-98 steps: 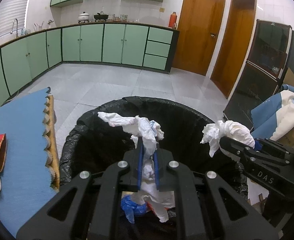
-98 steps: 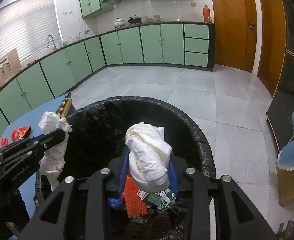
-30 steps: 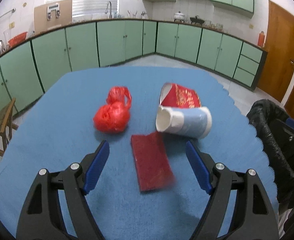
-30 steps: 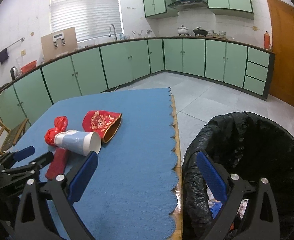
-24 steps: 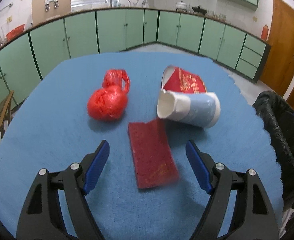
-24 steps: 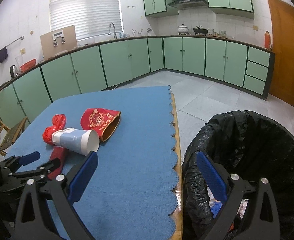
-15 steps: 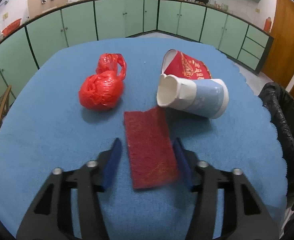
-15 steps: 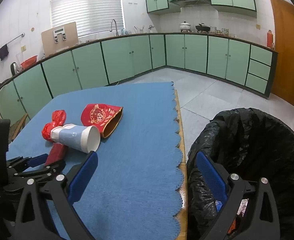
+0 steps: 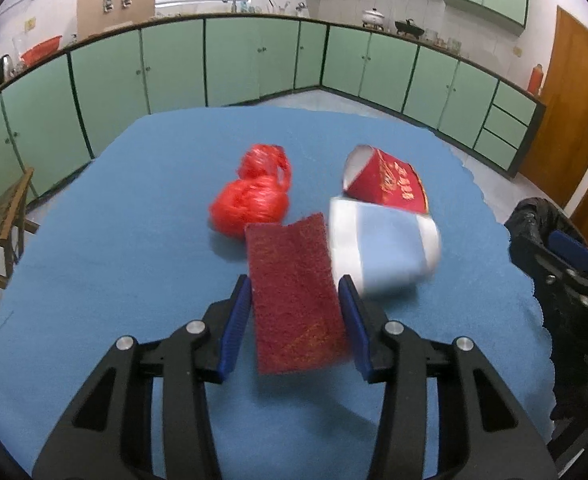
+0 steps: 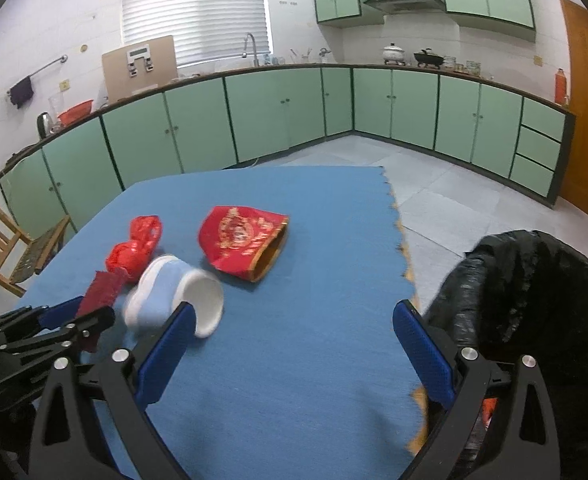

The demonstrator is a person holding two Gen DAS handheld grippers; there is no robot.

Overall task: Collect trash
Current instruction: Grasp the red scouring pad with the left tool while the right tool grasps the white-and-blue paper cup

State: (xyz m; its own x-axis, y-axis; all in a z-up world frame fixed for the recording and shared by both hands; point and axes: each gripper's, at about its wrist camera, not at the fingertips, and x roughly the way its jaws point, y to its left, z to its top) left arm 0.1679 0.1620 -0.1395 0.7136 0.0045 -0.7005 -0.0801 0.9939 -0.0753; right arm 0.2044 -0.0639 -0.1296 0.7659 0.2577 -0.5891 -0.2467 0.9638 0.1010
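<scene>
Blue tablecloth [image 9: 94, 280] holds two cups, one red bag, one red pad [image 9: 294, 300] between half-closed jaws.

Matt blue cloth table cover [image 9: 94, 264], rough red scouring pad [image 9: 294, 292], crinkly glossy red plastic bag [image 9: 250, 200], shiny black bin liner [image 10: 534, 292]

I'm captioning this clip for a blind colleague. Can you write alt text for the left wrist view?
The left gripper holds a flat dark red pad between its blue fingers, lifted off a blue tablecloth. Behind it lie a crumpled red plastic bag, a blue and white paper cup on its side and a red paper cup, with green kitchen cabinets beyond.
</scene>
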